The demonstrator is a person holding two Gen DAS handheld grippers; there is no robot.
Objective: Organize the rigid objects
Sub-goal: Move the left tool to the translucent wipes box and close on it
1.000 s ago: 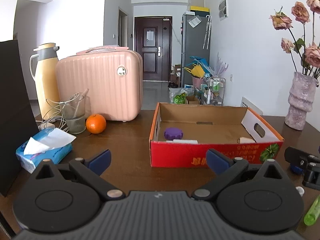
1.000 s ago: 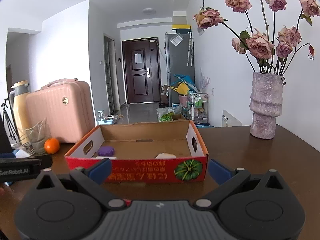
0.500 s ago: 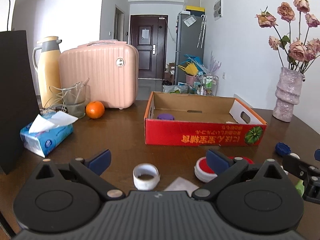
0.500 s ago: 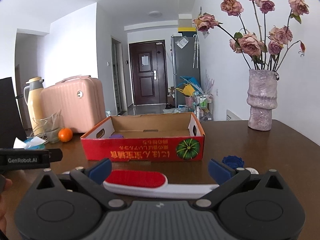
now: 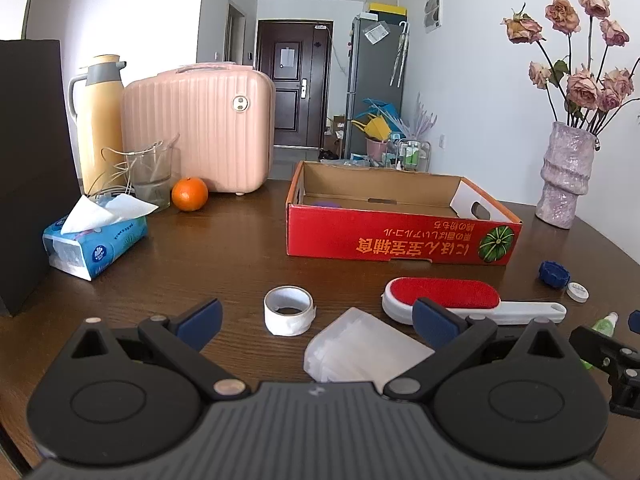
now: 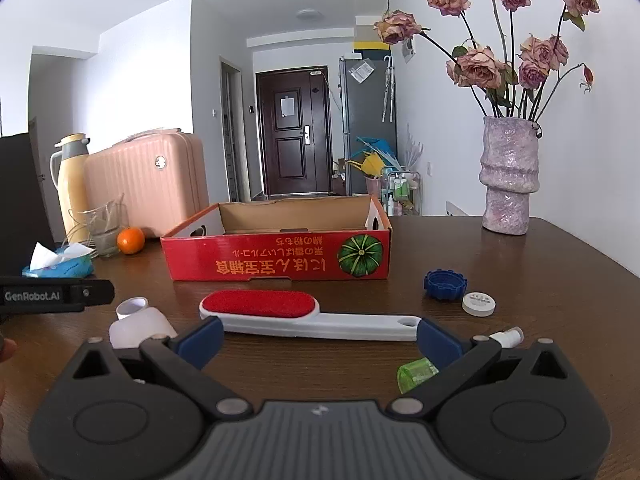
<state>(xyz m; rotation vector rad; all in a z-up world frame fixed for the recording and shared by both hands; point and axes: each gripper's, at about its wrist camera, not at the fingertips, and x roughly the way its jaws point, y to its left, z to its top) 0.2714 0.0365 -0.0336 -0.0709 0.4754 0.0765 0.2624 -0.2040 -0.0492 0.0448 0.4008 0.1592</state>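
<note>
A red cardboard box (image 5: 400, 240) (image 6: 276, 266) stands open on the brown table, a purple object (image 5: 326, 203) barely showing inside. In front of it lie a red-and-white lint brush (image 5: 444, 300) (image 6: 280, 310), a white tape roll (image 5: 289, 310) (image 6: 132, 306), a clear plastic packet (image 5: 360, 348) (image 6: 138, 326), a blue cap (image 5: 554, 274) (image 6: 445, 284), a small white disc (image 5: 578, 291) (image 6: 478, 303) and a green spray bottle (image 5: 602, 324) (image 6: 418, 372). My left gripper (image 5: 316, 318) hovers open above the tape and packet. My right gripper (image 6: 318, 336) stands open just behind the brush handle. Both are empty.
At the back left stand a pink case (image 5: 200, 128), a yellow flask (image 5: 100, 120), a glass (image 5: 150, 176), an orange (image 5: 190, 194), a tissue pack (image 5: 94, 240) and a black bag (image 5: 28, 168). A vase of dried roses (image 5: 564, 176) (image 6: 508, 176) is at the back right.
Both grippers have drawn back from the box towards the near side of the table, so the brush, tape, packet and caps have come into view. Both stayed open.
</note>
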